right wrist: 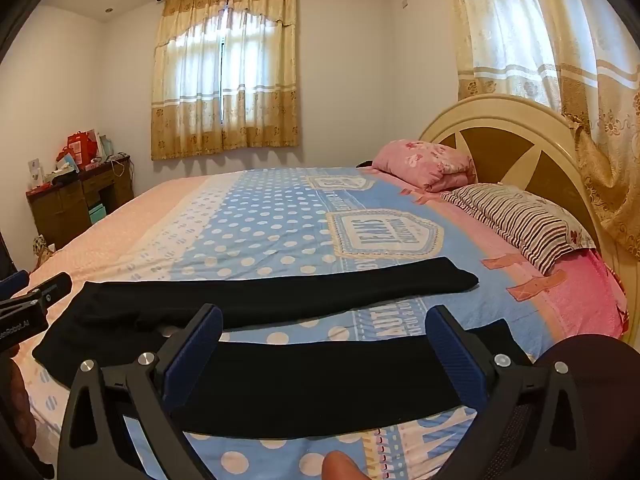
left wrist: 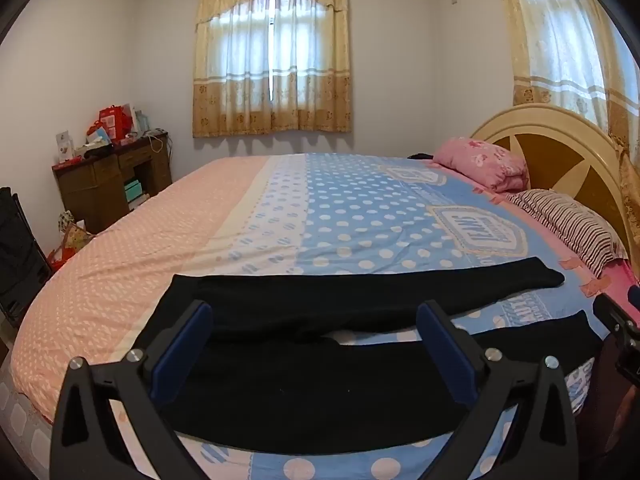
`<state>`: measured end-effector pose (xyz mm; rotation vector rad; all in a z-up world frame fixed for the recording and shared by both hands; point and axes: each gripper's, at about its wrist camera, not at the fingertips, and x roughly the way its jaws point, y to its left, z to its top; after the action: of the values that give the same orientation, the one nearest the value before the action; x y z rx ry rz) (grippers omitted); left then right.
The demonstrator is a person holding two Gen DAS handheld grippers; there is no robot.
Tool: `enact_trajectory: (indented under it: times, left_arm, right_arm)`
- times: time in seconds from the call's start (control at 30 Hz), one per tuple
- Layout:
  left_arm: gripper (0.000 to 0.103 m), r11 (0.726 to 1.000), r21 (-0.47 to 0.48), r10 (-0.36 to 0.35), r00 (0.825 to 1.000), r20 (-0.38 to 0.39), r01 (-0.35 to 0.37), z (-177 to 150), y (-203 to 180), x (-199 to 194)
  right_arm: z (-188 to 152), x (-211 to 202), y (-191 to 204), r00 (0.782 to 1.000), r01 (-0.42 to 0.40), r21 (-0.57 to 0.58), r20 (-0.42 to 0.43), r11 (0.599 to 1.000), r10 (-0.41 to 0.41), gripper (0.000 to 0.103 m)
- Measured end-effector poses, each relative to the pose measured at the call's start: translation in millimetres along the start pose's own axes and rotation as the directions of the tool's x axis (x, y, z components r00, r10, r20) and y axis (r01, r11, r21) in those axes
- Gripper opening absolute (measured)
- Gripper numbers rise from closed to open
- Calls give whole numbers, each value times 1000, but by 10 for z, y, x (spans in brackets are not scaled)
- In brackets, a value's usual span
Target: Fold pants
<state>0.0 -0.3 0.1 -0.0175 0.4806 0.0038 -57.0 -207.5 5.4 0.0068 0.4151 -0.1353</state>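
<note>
Black pants (left wrist: 320, 380) lie spread near the bed (left wrist: 140, 240) edge, legs apart; left tongs (left wrist: 316, 320) and right tongs (right wrist: 324, 328) hover released.

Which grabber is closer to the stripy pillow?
Right. The right gripper hovers open over the pants legs' cuff end, the side where the striped pillow lies. The left gripper hovers open over the waist end, farther away.

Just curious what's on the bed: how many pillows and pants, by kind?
Pink floral pillow: 1
Striped pillow: 1
Black pants: 1, spread flat with the legs apart
Total: 3
</note>
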Motion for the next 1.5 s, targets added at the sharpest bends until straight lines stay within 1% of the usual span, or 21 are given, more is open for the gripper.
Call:
enact_trajectory:
  times: [0.03,0.27,0.3,0.37,0.4,0.5,0.9,1.5]
  left_arm:
    - [103,1000,-18,-9,1000,5,9,-2,9,-2]
    - [103,1000,-11,7,1000,7,-7,-40,-53,-61]
    - [103,1000,-22,-4,1000,-14,3,-9,7,-4]
    - [103,1000,-18,1,1000,-17,-1,-3,31,4]
    - [103,1000,-14,1,1000,-17,-1,-2,-18,66]
    - [103,1000,-7,-1,1000,-8,1,-4,-12,94]
    - [103,1000,15,9,1000,25,-9,-7,7,5]
    - [103,1000,5,16,999,32,-16,-6,60,-17]
  right_arm:
    - [-2,-1,4,1000,2,-1,3,1000,-2,102]
    - [-12,24,-14,1000,16,4,2,1000,-16,102]
    - [-12,24,-20,1000,18,5,3,1000,-18,102]
    - [-11,1,35,1000,8,-10,5,1000,-8,102]
    - [-24,8,49,1000,8,-9,7,1000,-8,102]
    - [-35,14,67,1000,8,-9,8,1000,-8,102]
    - [-12,16,-5,1000,5,-3,5,1000,-5,102]
    - [-48,43,21,1000,3,-15,-9,1000,-4,102]
